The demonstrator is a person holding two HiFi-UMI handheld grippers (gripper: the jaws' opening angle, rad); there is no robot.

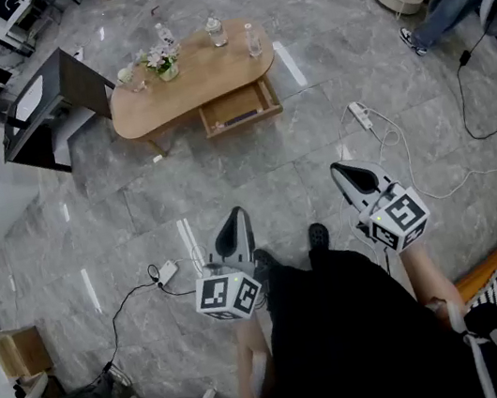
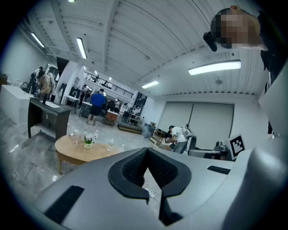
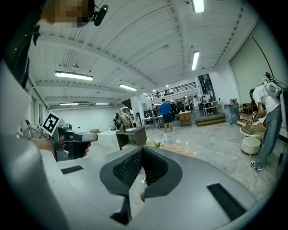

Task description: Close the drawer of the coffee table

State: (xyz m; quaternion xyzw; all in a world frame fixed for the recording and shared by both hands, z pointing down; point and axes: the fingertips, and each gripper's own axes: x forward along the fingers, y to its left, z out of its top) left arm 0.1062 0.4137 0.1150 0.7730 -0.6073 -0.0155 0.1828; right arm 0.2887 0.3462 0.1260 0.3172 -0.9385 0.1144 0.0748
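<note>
Risk: open wooden coffee-table drawer (image 1: 237, 107) is far ahead of clenched, empty left gripper (image 1: 235, 216) and right gripper (image 1: 344, 171); off-centre shove could jam it.

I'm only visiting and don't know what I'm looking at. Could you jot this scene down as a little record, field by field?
Place: big room with a grey marble-look floor
Furniture: oval light-wood coffee table
Drawer: wooden drawer, pulled out on the table's near side, not yet closed
On the table: clear plastic bottles, small vase of flowers
On the floor: white power strip with its cable
Left gripper: jaws together, nothing held, well short of the table
Right gripper: jaws together, nothing held, also well short
</note>
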